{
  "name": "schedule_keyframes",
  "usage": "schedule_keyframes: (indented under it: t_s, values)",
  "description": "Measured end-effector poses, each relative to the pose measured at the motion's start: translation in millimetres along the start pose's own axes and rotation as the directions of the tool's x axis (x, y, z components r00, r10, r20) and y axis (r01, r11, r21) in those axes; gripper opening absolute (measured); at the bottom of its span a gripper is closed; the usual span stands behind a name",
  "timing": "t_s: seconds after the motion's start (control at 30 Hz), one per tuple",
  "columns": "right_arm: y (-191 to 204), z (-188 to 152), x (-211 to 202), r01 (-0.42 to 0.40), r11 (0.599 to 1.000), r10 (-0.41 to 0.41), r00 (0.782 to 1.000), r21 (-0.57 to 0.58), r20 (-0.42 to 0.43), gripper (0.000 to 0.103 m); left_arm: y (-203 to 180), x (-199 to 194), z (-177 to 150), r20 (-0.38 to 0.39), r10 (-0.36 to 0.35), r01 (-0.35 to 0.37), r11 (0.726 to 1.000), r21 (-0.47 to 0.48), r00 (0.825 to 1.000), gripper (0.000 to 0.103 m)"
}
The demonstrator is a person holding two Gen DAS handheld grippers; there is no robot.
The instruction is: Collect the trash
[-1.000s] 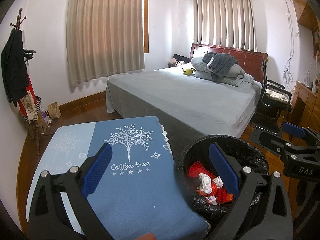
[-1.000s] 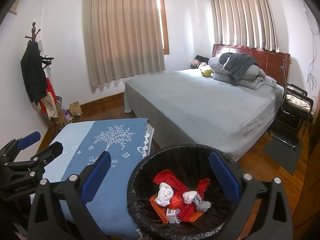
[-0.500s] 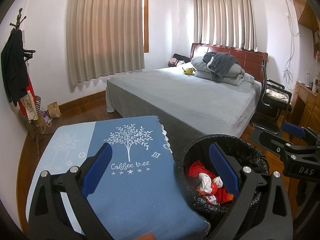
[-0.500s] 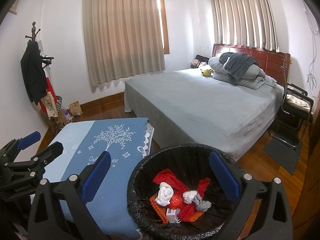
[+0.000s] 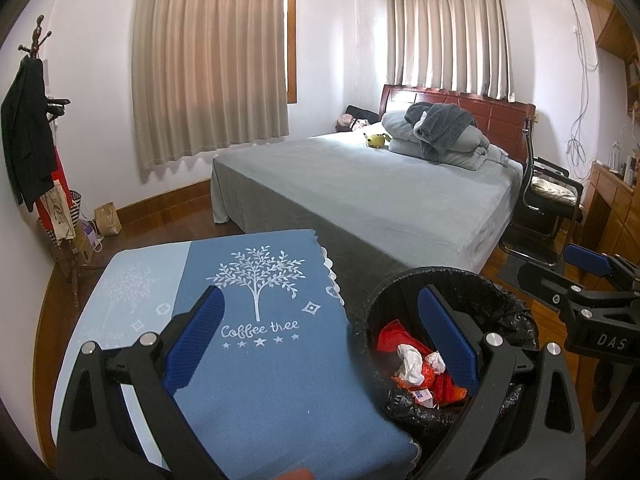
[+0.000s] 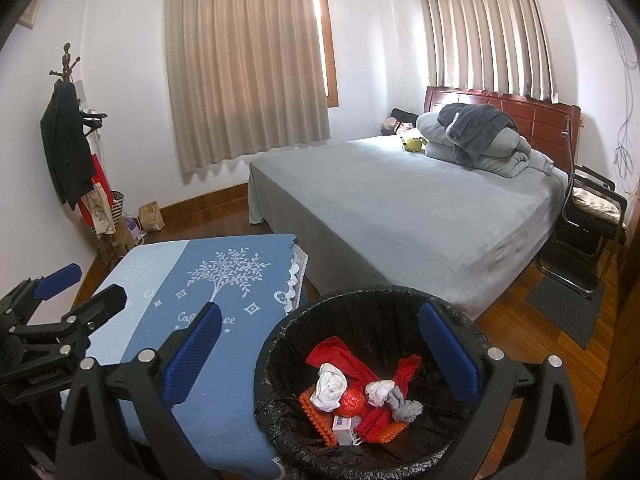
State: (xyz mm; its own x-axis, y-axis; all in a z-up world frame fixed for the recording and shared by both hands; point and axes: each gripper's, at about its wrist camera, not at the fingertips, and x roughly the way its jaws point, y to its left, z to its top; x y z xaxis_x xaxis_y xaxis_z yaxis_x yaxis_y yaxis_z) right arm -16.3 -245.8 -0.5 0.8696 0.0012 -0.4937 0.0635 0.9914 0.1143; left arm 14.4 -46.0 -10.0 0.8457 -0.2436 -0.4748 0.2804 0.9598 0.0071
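Observation:
A black-lined trash bin [image 6: 280, 344] [image 5: 508, 296] stands on the floor beside a small table. Inside it lies a heap of trash [image 6: 352, 396] [image 5: 420, 368]: red wrappers, crumpled white tissues, an orange mesh and a small white box. My right gripper [image 6: 320, 344] hangs open above the bin with nothing between its blue pads. Over the blue tablecloth and the bin's left rim, my left gripper [image 5: 324, 332] is open and empty too. Each gripper shows at the edge of the other's view: the right gripper [image 5: 588, 276] and the left gripper [image 6: 72, 292].
The table carries a blue "Coffee tree" cloth [image 5: 256, 344] [image 6: 192, 280]. A grey bed [image 6: 400, 208] with folded bedding fills the middle of the room. A black chair [image 5: 548, 200] and a wooden cabinet stand at right, a coat rack [image 6: 72, 152] at left. The floor is wood.

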Motion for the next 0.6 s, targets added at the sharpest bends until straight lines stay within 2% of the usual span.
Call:
schedule_keyframes:
  t_s: [0.6]
  values:
    - [0.1, 0.8, -0.1, 0.000, 1.000, 0.000, 1.000, 0.001, -0.001, 0.097, 2.9, -1.9, -5.5, -0.006, 0.003, -0.003, 1.000, -0.001, 1.000, 0.095]
